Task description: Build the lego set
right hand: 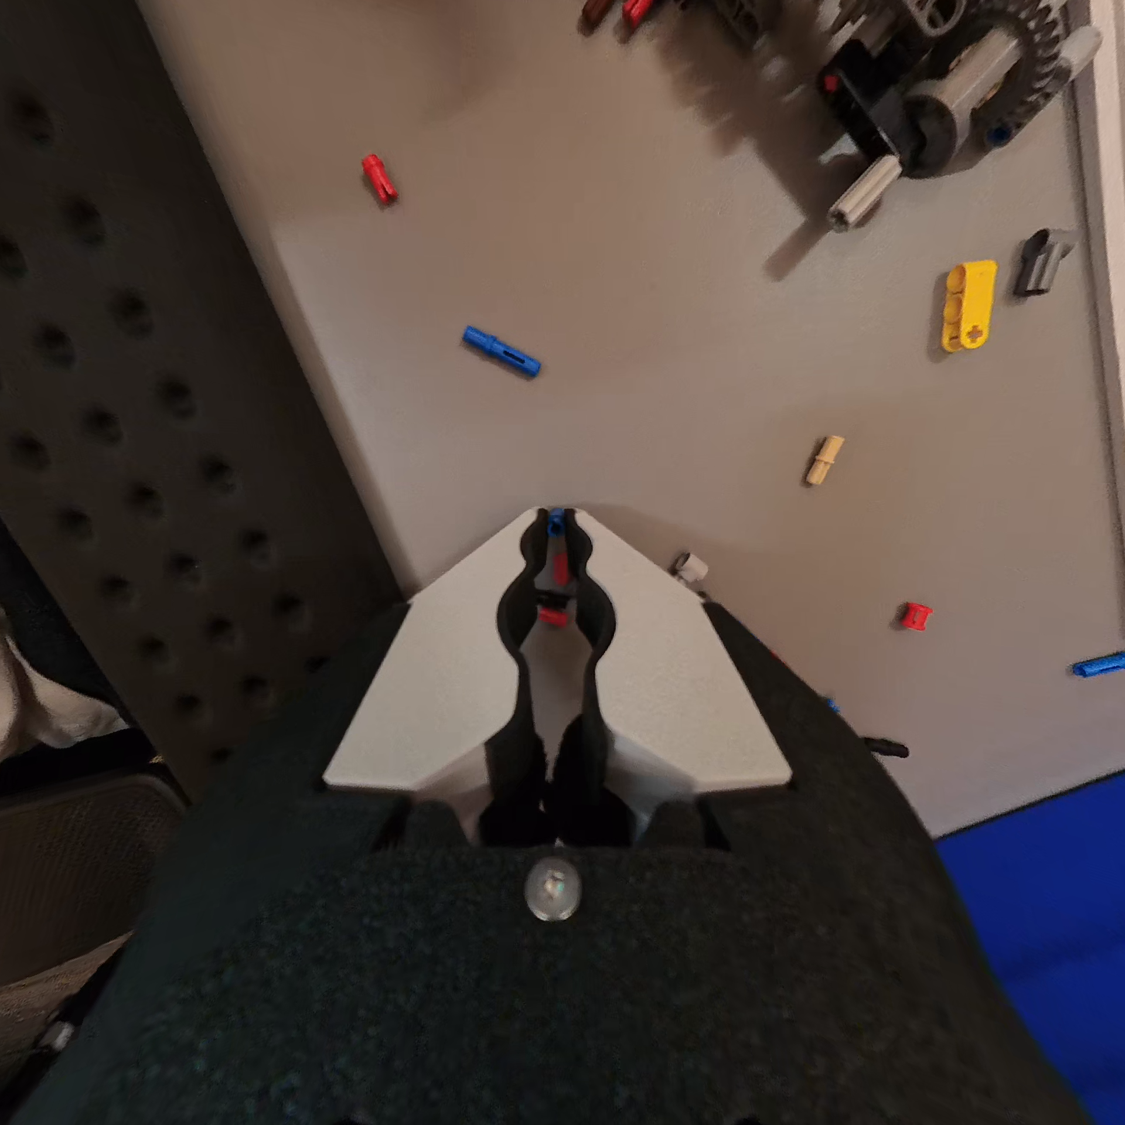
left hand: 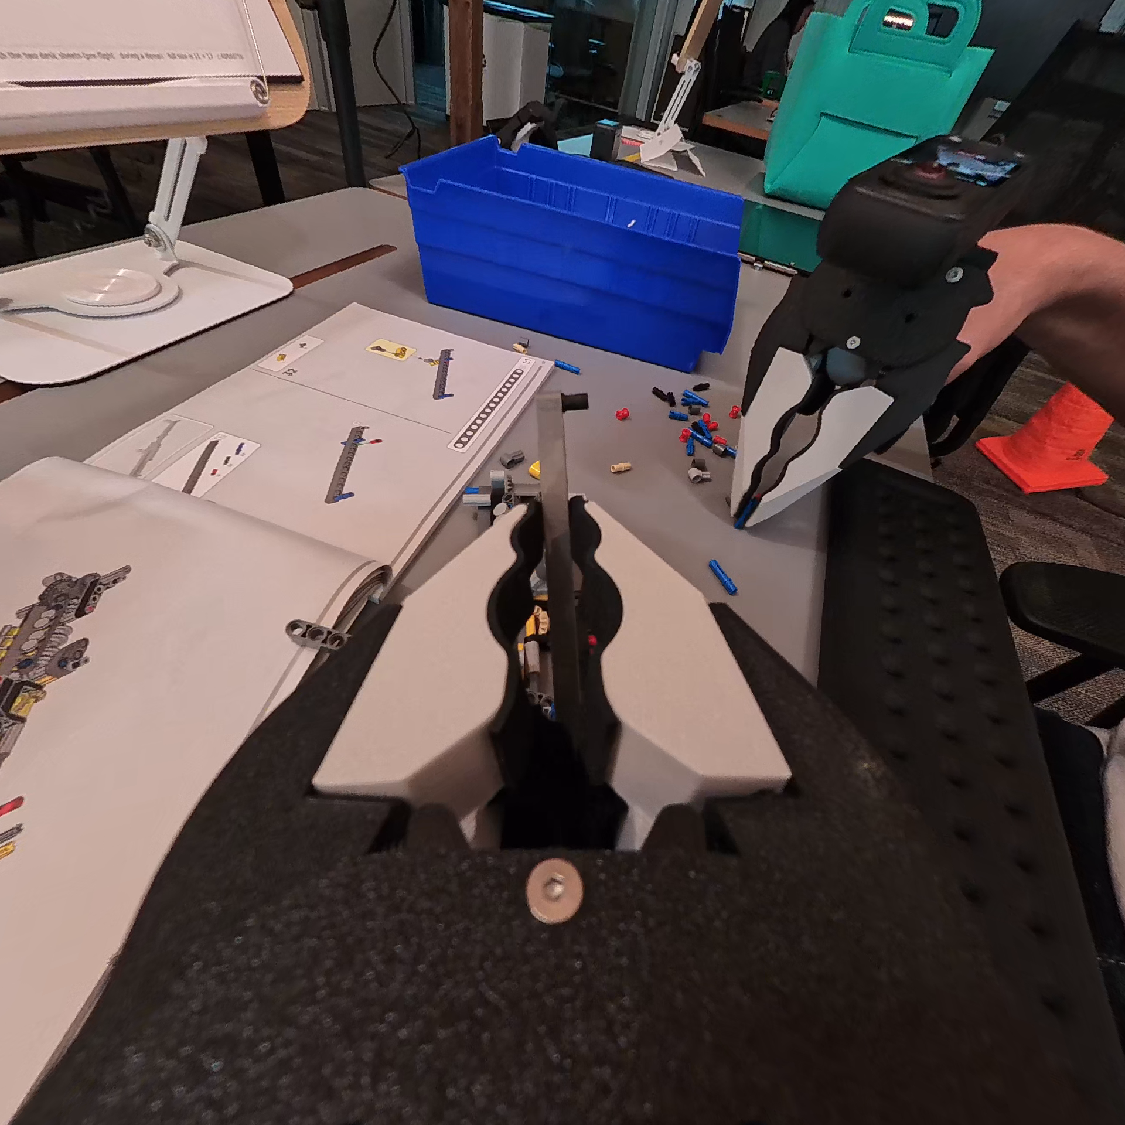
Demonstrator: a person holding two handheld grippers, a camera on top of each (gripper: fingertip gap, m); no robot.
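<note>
The grey table carries everything, and the layout reads as a working bench: one blue bin stands toward the far edge, out of the way, while one open instruction booklet lies along the left side, flat and turned toward the builder so the steps can be followed. One part-built lego assembly sits just off the booklet's right edge, close to hand.

The left gripper is clenched on one long grey beam, held edge-up and pointing away, with a black pin in its far end; holding it raised like this probably presents its holes for the next pin.

The right gripper stands tips-down on the table near the right edge, its fingers pinched around one blue pin, apparently just taken from the loose stock.

That stock lies scattered between the bin and the right gripper: a loose pile of blue, red and black pins, too small and overlapping to count fairly. Apart from the pile, the right wrist view shows two loose blue pins, two red pieces, one yellow connector and one tan pin.
</note>
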